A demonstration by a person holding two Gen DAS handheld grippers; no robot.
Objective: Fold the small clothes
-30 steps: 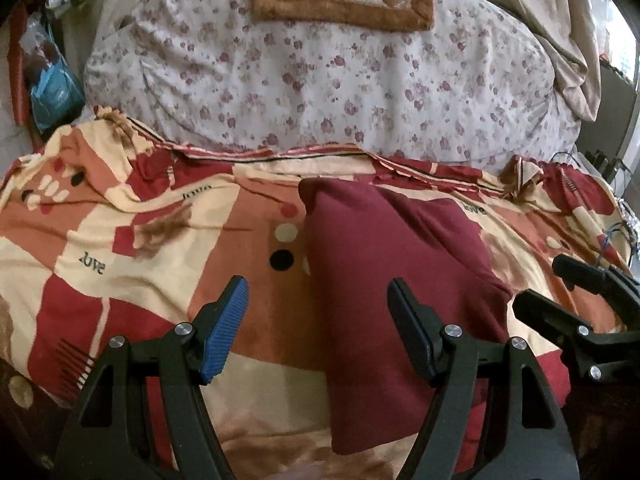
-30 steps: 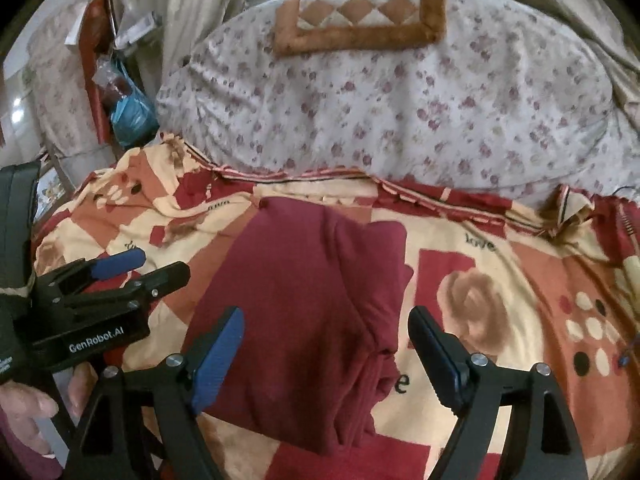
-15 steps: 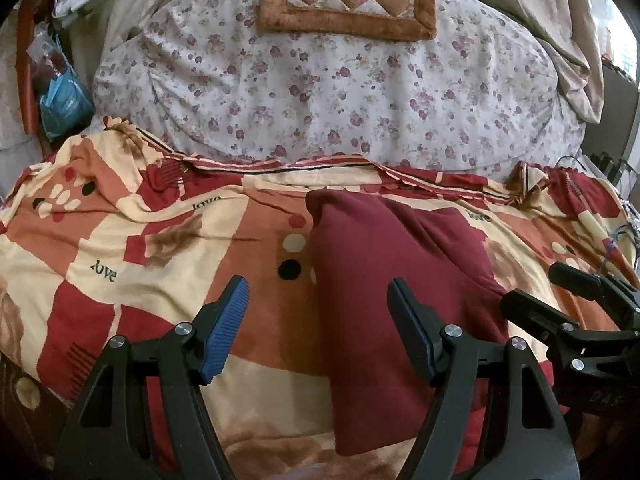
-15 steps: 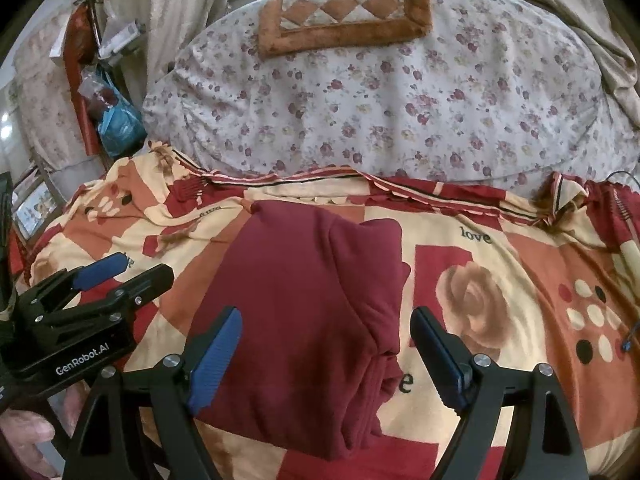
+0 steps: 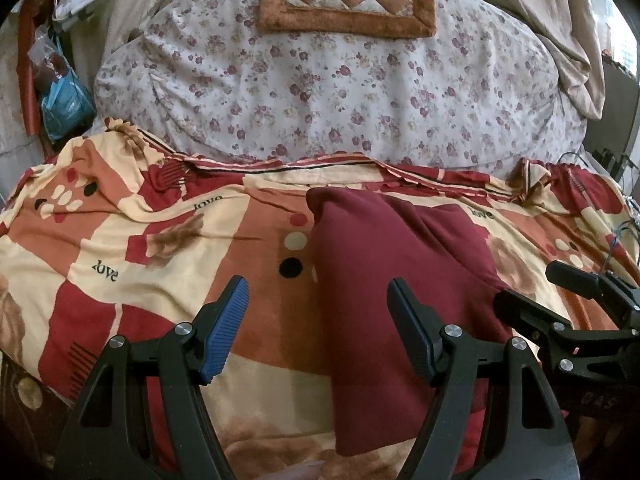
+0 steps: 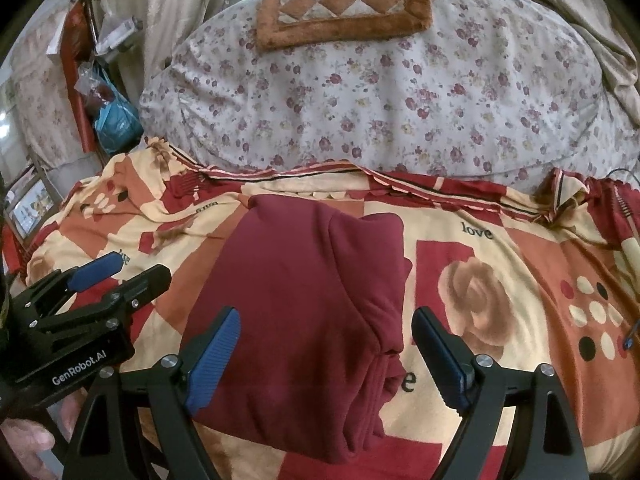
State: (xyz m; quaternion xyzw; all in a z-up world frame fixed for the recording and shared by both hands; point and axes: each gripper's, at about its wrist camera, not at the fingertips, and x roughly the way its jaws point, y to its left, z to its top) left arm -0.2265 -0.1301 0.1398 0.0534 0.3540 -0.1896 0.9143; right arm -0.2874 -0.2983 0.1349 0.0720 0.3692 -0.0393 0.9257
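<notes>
The maroon garment (image 6: pixel 304 304) lies folded lengthwise on the patterned blanket (image 6: pixel 500 280), below the floral quilt (image 6: pixel 380 92). My left gripper (image 5: pixel 316 320) and right gripper (image 6: pixel 326 344) both gape wide, holding nothing (hovering over its near end). I'd pinch both near corners evenly, then carry them toward the quilt.
</notes>
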